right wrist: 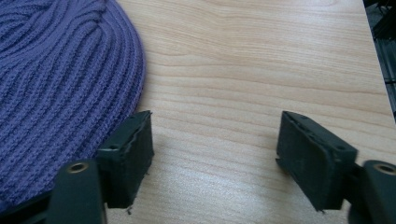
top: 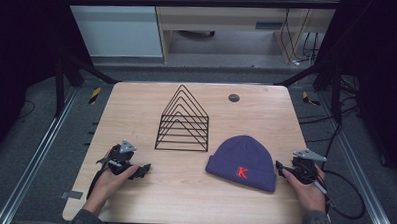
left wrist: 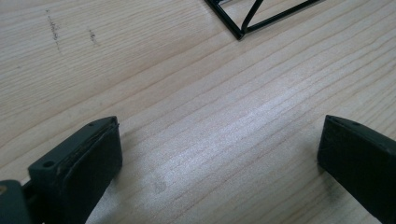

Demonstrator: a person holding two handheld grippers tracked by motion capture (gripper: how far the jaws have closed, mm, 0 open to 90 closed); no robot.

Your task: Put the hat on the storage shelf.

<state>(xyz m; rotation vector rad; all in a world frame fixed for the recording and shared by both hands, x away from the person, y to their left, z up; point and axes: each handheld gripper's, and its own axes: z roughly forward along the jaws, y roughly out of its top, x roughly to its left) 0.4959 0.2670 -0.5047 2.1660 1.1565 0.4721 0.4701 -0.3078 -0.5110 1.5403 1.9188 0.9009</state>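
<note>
A purple knit beanie (top: 243, 161) with a red letter K lies flat on the wooden table (top: 136, 110), front right of centre. My right gripper (top: 284, 170) rests just right of the beanie's brim, open, with bare wood between its jaws. In the right gripper view the ribbed beanie (right wrist: 60, 79) lies beside the left jaw. My left gripper (top: 143, 170) sits at the front left, open over bare wood (left wrist: 219, 135). A black wire rack (top: 184, 120) of nested triangles stands at the table's centre; its corner (left wrist: 239, 32) shows ahead of the left gripper.
A small dark round disc (top: 233, 97) sits in the tabletop at the back right. Metal frame rails (top: 29, 161) run along both sides of the table. Cables (top: 348, 197) trail off the right edge. Bare wood lies between the two grippers.
</note>
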